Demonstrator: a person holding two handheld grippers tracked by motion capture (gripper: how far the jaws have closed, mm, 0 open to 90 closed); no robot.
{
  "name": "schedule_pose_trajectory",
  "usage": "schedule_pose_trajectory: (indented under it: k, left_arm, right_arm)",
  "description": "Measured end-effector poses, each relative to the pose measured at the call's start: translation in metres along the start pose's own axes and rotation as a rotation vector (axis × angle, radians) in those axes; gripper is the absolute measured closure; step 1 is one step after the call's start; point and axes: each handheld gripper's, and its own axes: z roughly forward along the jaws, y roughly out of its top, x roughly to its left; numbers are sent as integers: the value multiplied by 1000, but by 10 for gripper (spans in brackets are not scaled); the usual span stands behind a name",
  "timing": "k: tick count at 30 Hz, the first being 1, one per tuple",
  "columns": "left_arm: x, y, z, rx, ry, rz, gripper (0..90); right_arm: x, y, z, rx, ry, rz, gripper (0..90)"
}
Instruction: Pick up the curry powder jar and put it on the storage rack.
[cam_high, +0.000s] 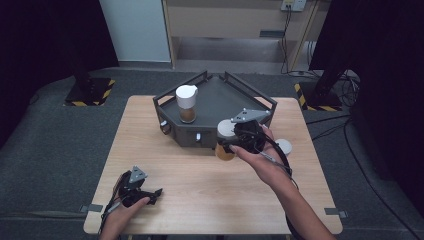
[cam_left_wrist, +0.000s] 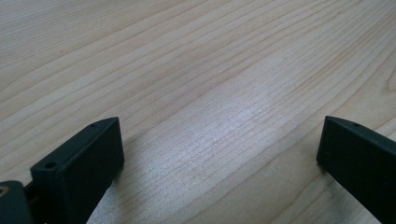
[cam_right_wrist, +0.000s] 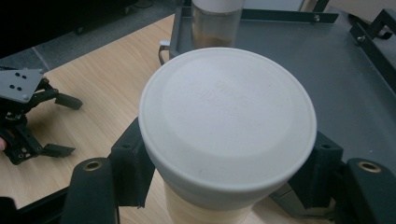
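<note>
Jar (cam_right_wrist: 227, 135) with a white lid and a brownish fill sits clamped between the jaws of the right gripper (cam_high: 239, 140), the black pads pressing just under the lid on either side; in the high view it hangs off the wood at the near right edge of the dark tray (cam_high: 220, 95), not resting on anything that I can make out; a second jar (cam_high: 187, 104) of the same kind stands upright on the tray floor, toward its left side, well apart from the held one; a small white disc (cam_high: 285, 146) lies on the table (cam_high: 200, 195) just beside the right hand. The left gripper (cam_high: 142, 189) rests low over the near left part of the table, its jaws spread wide with nothing but bare wood grain between them. Judging by this, one jar is already in place on the tray and the other is gripped and at the tray's edge; what seems left is to carry it over the rail, set it down upright on the free floor, and let go; the left gripper has no part in it yet.
</note>
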Motion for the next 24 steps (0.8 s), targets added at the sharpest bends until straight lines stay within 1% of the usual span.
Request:
schedule_pose_trajectory:
  k: [6,14,20,24]
  left_arm:
    - [0,0,0,0,1,0,0]
    - [0,0,0,0,1,-1,0]
    - [0,0,0,0,1,-2,0]
    - [0,0,0,0,1,-2,0]
  right_arm:
    - [-2,6,-2,5,-4,3,339]
    - [-3,18,-4,12,-15,-11,339]
    - [-5,25,-4,10,-20,-7,339]
    - [-5,31,-3,11,-23,-14,339]
